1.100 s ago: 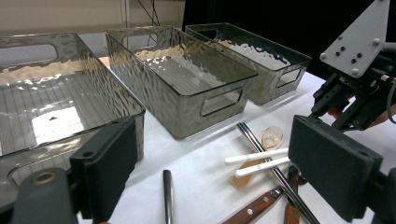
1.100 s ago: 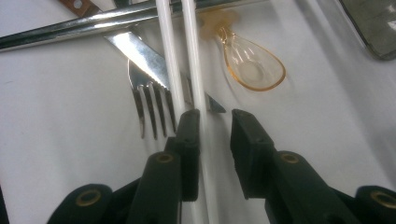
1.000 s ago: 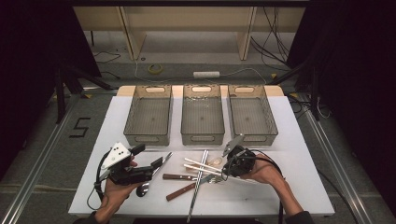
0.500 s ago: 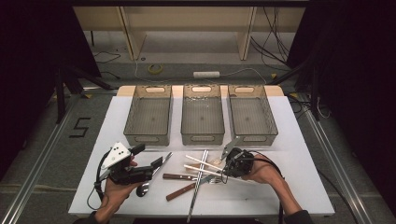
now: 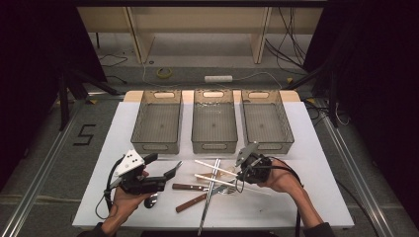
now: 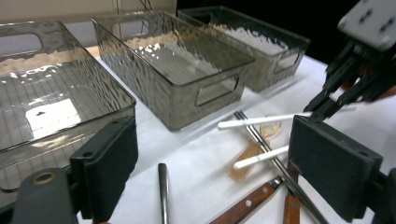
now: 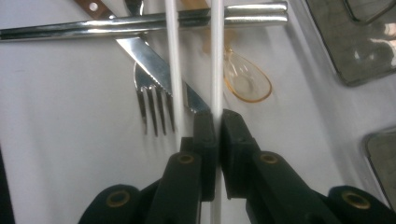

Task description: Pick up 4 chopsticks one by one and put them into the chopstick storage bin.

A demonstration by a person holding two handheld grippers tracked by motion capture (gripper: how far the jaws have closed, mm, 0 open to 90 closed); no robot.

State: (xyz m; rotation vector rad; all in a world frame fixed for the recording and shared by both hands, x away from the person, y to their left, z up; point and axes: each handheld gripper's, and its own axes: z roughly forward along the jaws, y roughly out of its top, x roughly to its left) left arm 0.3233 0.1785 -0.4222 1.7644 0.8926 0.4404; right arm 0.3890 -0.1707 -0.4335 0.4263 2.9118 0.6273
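White desk (image 5: pixel 316 197), dark room around it, cables on the floor behind; three clear bins (image 5: pixel 213 126) along your far edge, cutlery heap (image 5: pixel 207 187) near the front edge; your right tongs (image 7: pixel 215 122) clamp a white chopstick (image 7: pixel 216 56) over the heap; your left tongs (image 6: pixel 212 177) gape, empty; bare desk at both sides.

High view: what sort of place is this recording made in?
Probably a lab or recording studio, not a kitchen: a white table on a bare floor with loose cables, dark curtains on both sides, and three empty bins lined up.
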